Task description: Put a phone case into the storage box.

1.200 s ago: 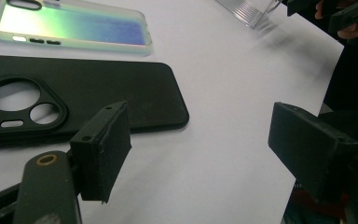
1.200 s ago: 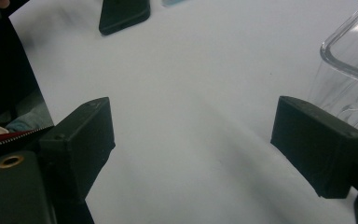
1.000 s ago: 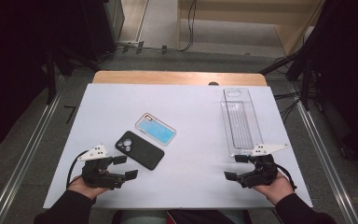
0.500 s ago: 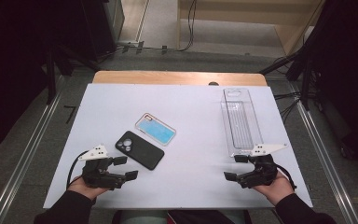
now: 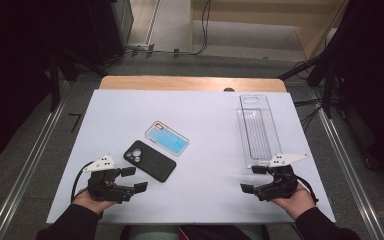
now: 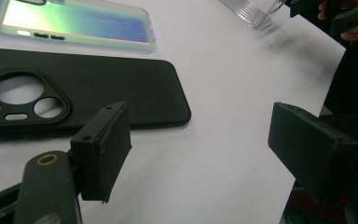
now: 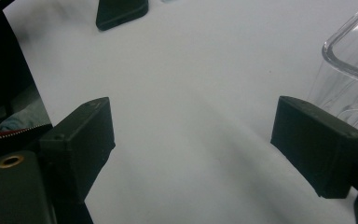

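High view: white table sheet [image 5: 205,115] with a wooden edge at the far side. Left gripper [image 5: 134,179] rests near the front left corner, held by the person's left hand [image 5: 92,200], jaws spread, nothing between them. Matte black phone case with round camera cutouts [image 5: 150,160] lies flat just beyond the left gripper, close but apart from it. Iridescent blue-green clear-rimmed phone case [image 5: 167,138] lies flat just beside the black one, farther back. Right gripper [image 5: 252,178] sits near the front right, held by the right hand [image 5: 292,200], jaws apart and empty. Long clear plastic tray [image 5: 257,130] lies lengthwise just behind the right gripper.

Left gripper view: both black jaws stand wide over bare sheet, no contact. Black case [image 6: 88,98] is just past the left-side jaw, iridescent case [image 6: 74,23] beyond it, tray corner [image 6: 249,9] at top.

Right gripper view: jaws wide, holding nothing, white sheet between. Clear tray wall [image 7: 349,60] just beside the right-side jaw; black case corner [image 7: 121,11] far off at top.
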{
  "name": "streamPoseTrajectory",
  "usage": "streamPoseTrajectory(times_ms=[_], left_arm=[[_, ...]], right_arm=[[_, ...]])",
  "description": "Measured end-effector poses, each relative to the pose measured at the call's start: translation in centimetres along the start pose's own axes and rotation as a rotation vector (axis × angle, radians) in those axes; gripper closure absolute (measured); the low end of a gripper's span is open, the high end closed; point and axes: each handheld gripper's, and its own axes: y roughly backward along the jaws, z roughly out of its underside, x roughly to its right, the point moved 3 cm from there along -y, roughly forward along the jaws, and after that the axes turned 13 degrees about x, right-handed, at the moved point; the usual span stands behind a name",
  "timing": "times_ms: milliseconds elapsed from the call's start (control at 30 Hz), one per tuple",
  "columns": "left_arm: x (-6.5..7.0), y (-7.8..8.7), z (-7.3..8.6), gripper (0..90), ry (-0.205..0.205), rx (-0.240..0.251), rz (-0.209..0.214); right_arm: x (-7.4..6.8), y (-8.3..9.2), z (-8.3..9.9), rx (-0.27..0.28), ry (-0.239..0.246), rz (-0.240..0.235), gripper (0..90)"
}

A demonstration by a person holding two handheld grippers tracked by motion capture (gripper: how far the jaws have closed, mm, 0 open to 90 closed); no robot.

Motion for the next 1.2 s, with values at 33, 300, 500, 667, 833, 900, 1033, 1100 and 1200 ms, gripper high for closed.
streamPoseTrajectory(times_ms=[33, 300, 500, 667, 833, 900, 1033, 1100, 1200], left_arm=[[0.0, 0.0, 0.0, 21.4, 0.001, 0.002, 0.000], [0.0, 0.0, 0.0, 21.4, 0.004, 0.003, 0.000], [0.0, 0.0, 0.0, 21.4, 0.007, 0.004, 0.001], [0.0, 0.0, 0.0, 21.4, 0.007, 0.004, 0.002], [0.0, 0.0, 0.0, 21.4, 0.009, 0.005, 0.001], [0.0, 0.1, 0.0, 21.4, 0.009, 0.005, 0.000], [-0.1, 0.1, 0.0, 21.4, 0.011, 0.007, -0.001], [-0.1, 0.1, 0.0, 21.4, 0.011, 0.006, -0.002], [-0.1, 0.1, 0.0, 21.4, 0.010, 0.006, -0.001]], right_arm=[[0.0, 0.0, 0.0, 0.001, 0.001, -0.001, 11.4], [-0.1, 0.1, -0.3, 0.012, 0.011, 0.001, 11.4], [0.0, 0.2, -1.5, 0.022, 0.023, 0.013, 11.4], [-0.3, -0.1, -2.4, 0.025, 0.045, -0.009, 11.4], [-0.9, -0.9, -3.4, 0.026, 0.070, -0.029, 11.4], [-1.1, -1.3, -3.7, 0.022, 0.074, -0.033, 11.4], [-1.6, -2.2, -4.4, 0.013, 0.087, -0.050, 11.5], [-1.7, -2.4, -4.5, 0.012, 0.089, -0.054, 11.5], [-1.9, -2.9, -4.8, 0.006, 0.095, -0.059, 11.5]])
